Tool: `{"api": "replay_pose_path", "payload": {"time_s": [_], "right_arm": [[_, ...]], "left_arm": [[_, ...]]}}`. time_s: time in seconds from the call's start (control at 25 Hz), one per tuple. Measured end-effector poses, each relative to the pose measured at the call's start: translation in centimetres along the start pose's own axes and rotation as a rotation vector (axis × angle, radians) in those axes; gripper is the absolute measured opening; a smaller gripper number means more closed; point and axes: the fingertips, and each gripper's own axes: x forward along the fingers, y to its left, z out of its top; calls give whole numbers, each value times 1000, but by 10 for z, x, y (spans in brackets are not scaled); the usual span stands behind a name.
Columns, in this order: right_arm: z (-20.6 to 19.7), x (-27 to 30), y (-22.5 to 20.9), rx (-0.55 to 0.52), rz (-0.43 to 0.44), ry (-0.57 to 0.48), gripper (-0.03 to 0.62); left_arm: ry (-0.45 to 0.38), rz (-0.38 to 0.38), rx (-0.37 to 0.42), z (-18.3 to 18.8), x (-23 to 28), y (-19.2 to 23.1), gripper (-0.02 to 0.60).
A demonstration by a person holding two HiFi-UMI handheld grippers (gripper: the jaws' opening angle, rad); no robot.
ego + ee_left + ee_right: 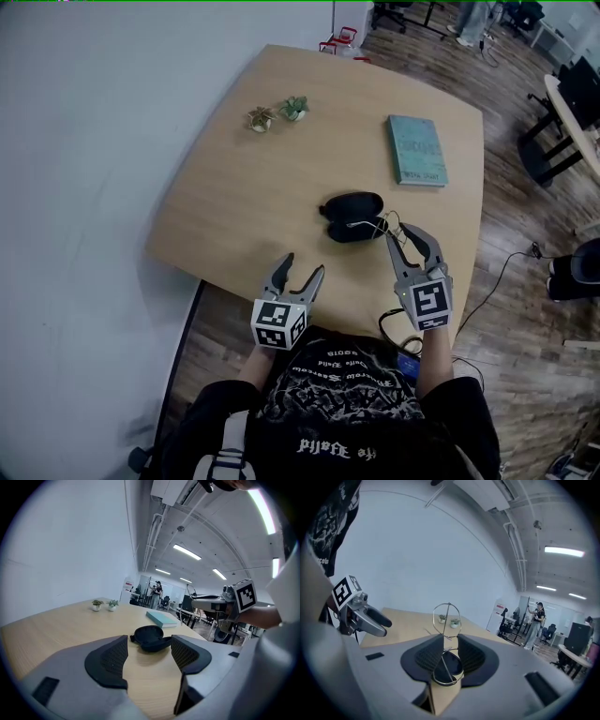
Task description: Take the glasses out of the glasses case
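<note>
Right gripper view: the right gripper (450, 641) pinches thin wire glasses (449, 666) in ribbed jaws; the left gripper's (149, 654) jaws gape empty, with the rounded black case (151, 637) at twelve o'clock.

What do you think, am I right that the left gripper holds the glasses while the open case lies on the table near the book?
Not quite: the right gripper holds the glasses, its jaws shut on the frame, as the right gripper view shows; the left gripper is open and empty. The open case does lie on the table near the book.

Wooden table (281, 187); plank floor (525, 394)
</note>
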Motion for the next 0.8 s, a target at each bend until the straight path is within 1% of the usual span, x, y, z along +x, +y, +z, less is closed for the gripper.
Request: {"api": "replay_pose_path", "payload": {"time_s": [0.2, 0.32, 0.44, 0.56, 0.68, 0.8], "right_arm": [[2, -33, -1, 107, -86, -82, 101], [-8, -48, 0, 171, -140, -86, 101], [-14, -66, -1, 261, -190, -139, 101], [-20, -81, -1, 320, -230, -184, 101], [-35, -89, 2, 394, -249, -189, 101], [-49, -98, 11, 446, -262, -181, 101]], "left_arm": [[-32, -6, 31, 10, -11, -9, 296], [-60, -16, 52, 19, -18, -13, 296], [-86, -30, 63, 26, -26, -20, 296], [-100, -47, 56, 31, -32, -28, 296], [-86, -51, 23, 24, -32, -28, 297], [-83, -51, 17, 21, -35, -30, 296]]}}
